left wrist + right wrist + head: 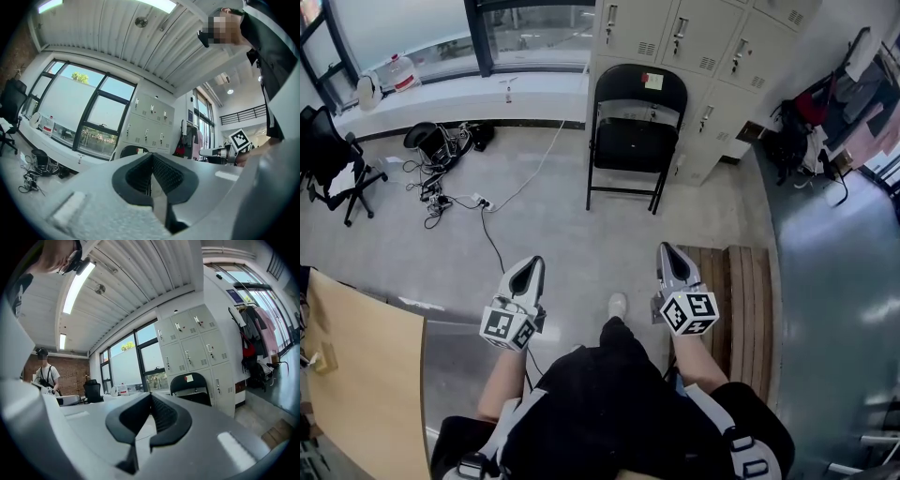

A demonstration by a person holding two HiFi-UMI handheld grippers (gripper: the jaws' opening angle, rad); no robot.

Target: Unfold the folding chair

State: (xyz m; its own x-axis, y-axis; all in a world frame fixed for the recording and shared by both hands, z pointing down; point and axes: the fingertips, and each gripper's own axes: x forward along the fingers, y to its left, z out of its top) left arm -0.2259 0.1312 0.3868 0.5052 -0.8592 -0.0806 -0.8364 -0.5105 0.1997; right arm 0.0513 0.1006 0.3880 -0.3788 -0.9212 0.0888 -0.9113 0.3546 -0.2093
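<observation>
The black metal folding chair (636,141) stands against the bank of pale grey steel lockers (694,37), a small paper label on its rounded backrest, its legs planted on the grey floor. From where the person is, the seat panel shows dark just under the backrest. I cannot tell for sure whether it lies flat against the frame or has dropped part-way.

Both tools are held out level in front of the person, well short of the chair, with open floor between. The left hand-held gripper (529,266) has its jaws pressed together with nothing between the ribbed pads. The right hand-held gripper (668,251) is the same: jaws together and empty. A slatted wooden platform (741,300) lies on the floor just beside the right gripper, and a black cable (492,244) runs across the floor on the left.

To my eye this is the approach, with no work on the chair begun. The next move calls for closing the gap and spreading both sets of jaws. Then I would expect one gripper to take the backrest or frame to steady it, while the other takes the front edge of the seat and swings it down and away from the back. The lockers sit close behind, so the chair may need pulling clear first.
</observation>
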